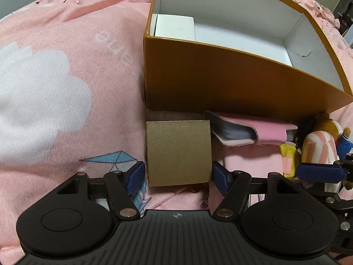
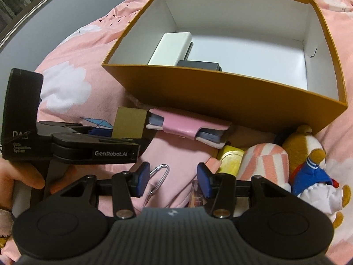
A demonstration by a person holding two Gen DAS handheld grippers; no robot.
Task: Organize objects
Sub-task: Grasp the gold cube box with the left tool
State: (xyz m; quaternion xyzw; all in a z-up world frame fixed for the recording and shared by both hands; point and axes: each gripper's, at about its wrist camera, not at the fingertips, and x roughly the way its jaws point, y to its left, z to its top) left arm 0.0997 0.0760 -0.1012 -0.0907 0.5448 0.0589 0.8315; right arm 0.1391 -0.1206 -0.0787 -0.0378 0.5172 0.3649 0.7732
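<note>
A small gold-brown box (image 1: 178,152) stands on the pink bedspread just in front of the big orange box (image 1: 220,81). My left gripper (image 1: 178,175) is open wide, with one blue pad on each side of the gold-brown box, close to its walls. The right wrist view shows the same box (image 2: 130,122) between those fingers. My right gripper (image 2: 172,181) hangs open over pink cloth beside a silver carabiner (image 2: 160,174), holding nothing. Inside the orange box (image 2: 220,88) lie a white box (image 2: 171,48) and a dark grey case (image 2: 198,65).
A pink card wallet (image 2: 187,128) lies against the orange box's front wall. To its right are a striped plush (image 2: 269,161), a brown plush in blue (image 2: 308,159) and a yellow item (image 2: 231,161). A hand (image 2: 24,176) holds the left gripper's handle.
</note>
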